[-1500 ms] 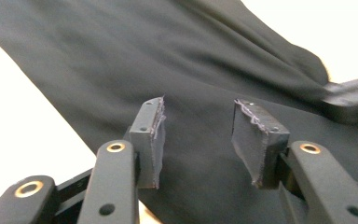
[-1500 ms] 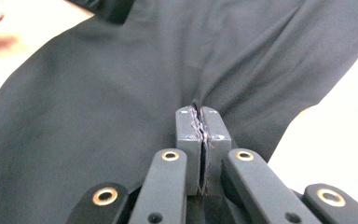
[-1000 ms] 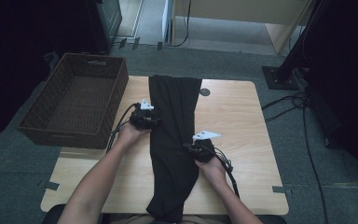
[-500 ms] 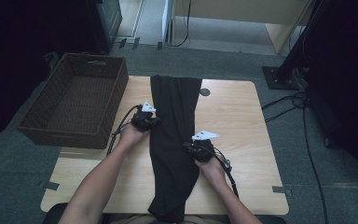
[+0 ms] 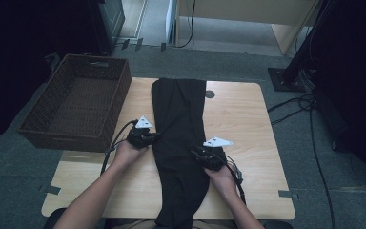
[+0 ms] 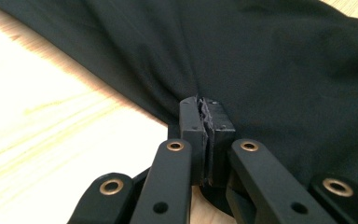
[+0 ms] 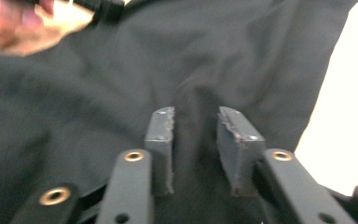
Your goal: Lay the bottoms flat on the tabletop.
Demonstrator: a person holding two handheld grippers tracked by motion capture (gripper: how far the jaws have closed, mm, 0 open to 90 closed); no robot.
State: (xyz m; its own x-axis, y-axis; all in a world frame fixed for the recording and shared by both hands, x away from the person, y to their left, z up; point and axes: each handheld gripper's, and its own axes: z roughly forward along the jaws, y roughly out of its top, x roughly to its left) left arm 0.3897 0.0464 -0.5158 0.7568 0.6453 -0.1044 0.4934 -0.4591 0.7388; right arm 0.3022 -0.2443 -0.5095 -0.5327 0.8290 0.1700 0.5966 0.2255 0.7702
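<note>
Garment (image 5: 178, 143) — a long black folded cloth — lies lengthwise down the middle of the wooden counter (image 5: 248, 124), its near end hanging over the front edge. Left gripper (image 5: 148, 138) sits at the cloth's left edge, jaws pressed together on a pinch of fabric, as the left gripper view shows (image 6: 206, 109). Right gripper (image 5: 204, 155) rests on the cloth's right side; its jaws have just been opening and stand apart over the fabric (image 7: 193, 126), the pads not pressing it. Wicker basket (image 5: 76, 107) stands at the counter's left side.
</note>
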